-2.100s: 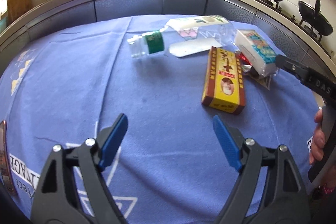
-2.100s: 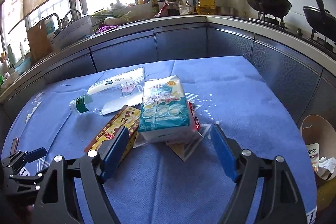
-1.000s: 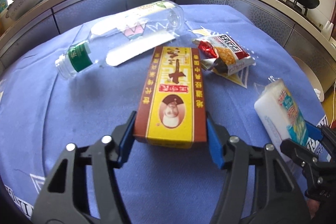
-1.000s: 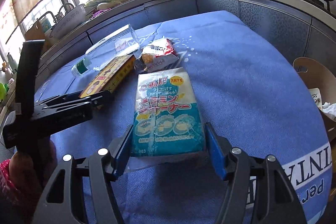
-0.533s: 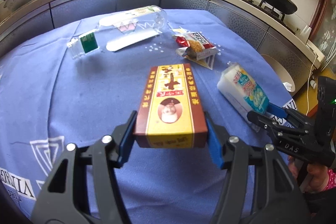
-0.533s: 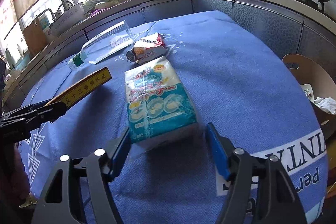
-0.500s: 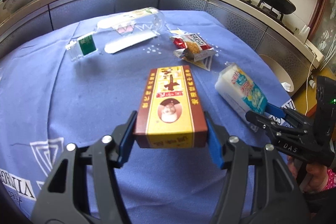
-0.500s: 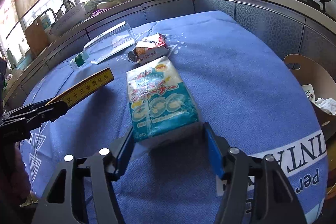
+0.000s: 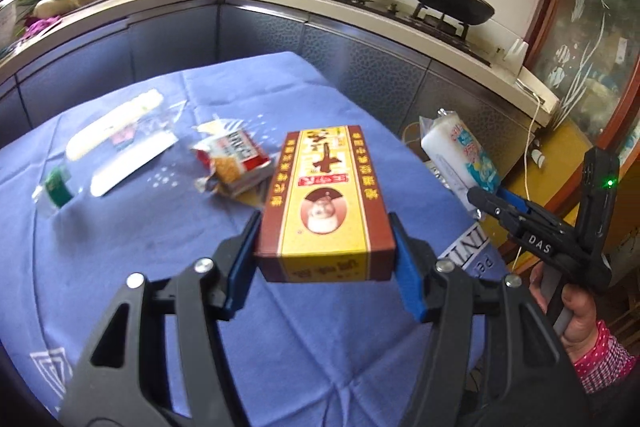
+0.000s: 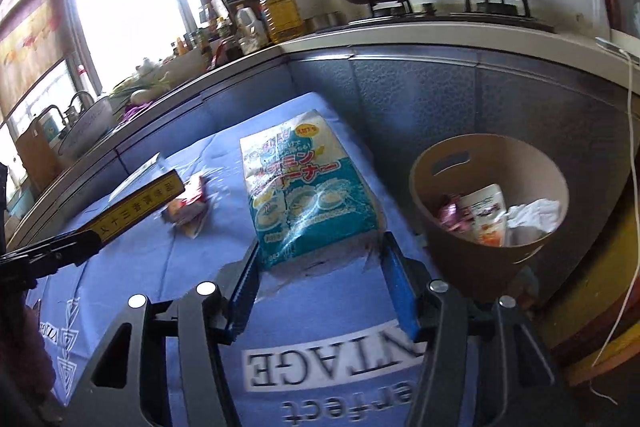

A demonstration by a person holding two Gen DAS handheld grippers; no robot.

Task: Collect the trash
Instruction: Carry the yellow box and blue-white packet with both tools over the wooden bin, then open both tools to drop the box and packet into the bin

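A brown-and-yellow box (image 9: pixel 326 199) is clamped in the left claw (image 9: pixel 325 261), lifted above the blue tabletop (image 9: pixel 120 227). One teal-and-white sponge pack (image 10: pixel 304 195) is pinched in the right claw (image 10: pixel 320 287), beside the cardboard bin (image 10: pixel 456 247). One snack wrapper (image 9: pixel 232 163) and one bottle (image 9: pixel 108 143) lie beyond the box. Both claws have swung toward the bin since earlier.

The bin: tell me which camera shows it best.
The right wrist view. There the brown bin stands whole beside the table edge, its open mouth showing wrappers and white paper inside. In the left wrist view it is almost wholly hidden behind the white pack held in the right gripper.
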